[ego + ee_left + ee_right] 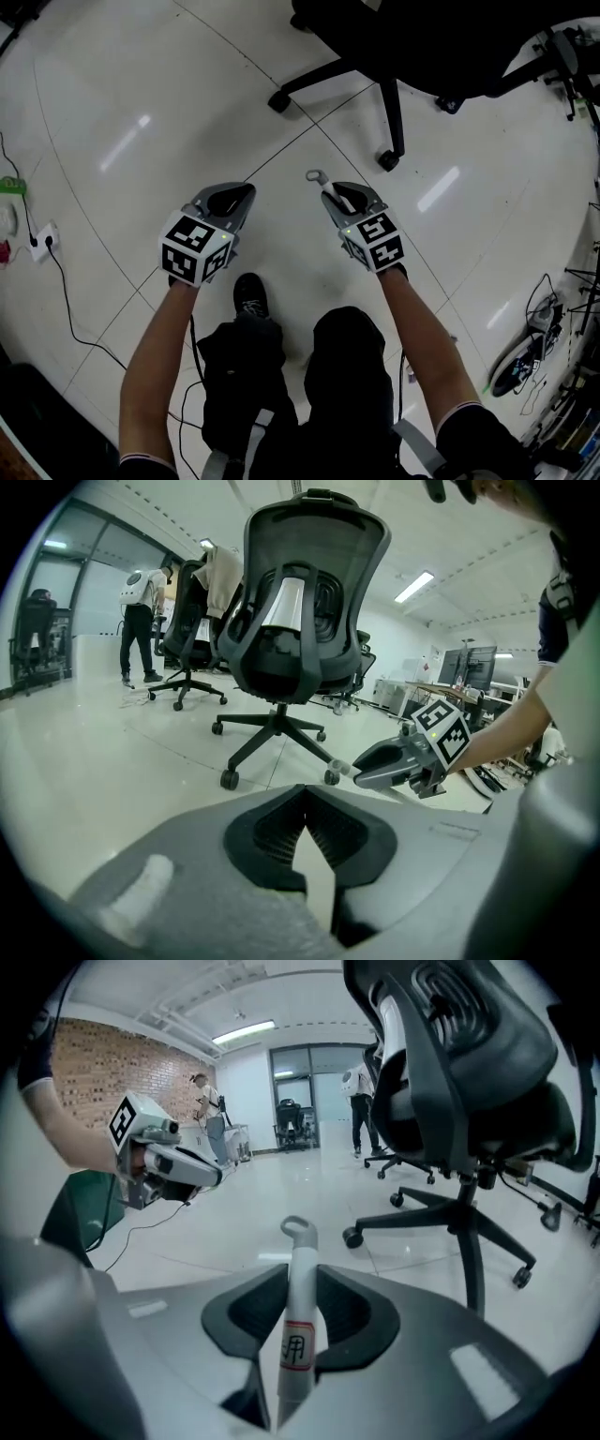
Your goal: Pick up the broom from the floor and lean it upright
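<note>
In the head view, the left gripper and right gripper hang side by side above the glossy white tiled floor, near a black swivel office chair. The left gripper view shows its jaws together, with nothing between them. The right gripper view shows its jaws clamped on the pale grey, loop-ended broom handle, which is raised off the floor.

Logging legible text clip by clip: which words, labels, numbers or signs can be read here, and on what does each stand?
"用": it seems to read so, on a red-bordered white sticker on the broom handle.
Marker cubes: black-and-white square patterns only, no words.
Nothing else is readable.
</note>
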A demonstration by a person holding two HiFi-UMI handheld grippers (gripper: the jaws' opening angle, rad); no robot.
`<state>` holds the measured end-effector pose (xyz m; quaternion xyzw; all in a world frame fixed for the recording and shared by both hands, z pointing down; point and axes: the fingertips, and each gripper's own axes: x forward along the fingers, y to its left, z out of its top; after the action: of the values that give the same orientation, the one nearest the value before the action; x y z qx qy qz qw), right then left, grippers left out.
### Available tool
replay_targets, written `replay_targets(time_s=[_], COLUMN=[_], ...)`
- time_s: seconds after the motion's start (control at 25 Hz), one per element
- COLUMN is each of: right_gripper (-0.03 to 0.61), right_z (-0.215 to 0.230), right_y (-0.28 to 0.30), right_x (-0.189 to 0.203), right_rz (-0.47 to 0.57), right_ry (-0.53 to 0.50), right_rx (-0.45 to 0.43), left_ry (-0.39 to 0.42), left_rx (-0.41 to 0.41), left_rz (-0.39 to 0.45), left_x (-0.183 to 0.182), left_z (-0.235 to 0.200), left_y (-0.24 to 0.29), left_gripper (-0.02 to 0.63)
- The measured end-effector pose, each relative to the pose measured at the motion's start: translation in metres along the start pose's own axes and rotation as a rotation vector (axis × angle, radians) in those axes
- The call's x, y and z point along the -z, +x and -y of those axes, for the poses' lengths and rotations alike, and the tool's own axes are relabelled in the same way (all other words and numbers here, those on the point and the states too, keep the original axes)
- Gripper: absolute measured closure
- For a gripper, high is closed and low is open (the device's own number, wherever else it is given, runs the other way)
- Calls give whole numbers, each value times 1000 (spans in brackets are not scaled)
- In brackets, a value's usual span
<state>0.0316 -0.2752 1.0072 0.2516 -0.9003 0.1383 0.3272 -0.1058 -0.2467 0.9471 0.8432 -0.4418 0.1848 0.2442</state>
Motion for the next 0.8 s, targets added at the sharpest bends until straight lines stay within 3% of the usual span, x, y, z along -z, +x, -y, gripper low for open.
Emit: replay_targets(time_s=[0.44,0.6,0.8], right_gripper=[483,483,485], right_z=[-7,0,6], right_y=[-154,-221,-300], right_x=[-166,-208,-251], right_rz=[122,133,148], right_ry=[-15,-12,-7], right_rx=[35,81,146], left_ry=[48,44,101], left_rx=[74,120,143], left_rz=[25,79,79], left_x=[-168,-222,-273], left_z=[62,95,133], left_y=[-67,-93,-118], left_gripper=[612,614,614])
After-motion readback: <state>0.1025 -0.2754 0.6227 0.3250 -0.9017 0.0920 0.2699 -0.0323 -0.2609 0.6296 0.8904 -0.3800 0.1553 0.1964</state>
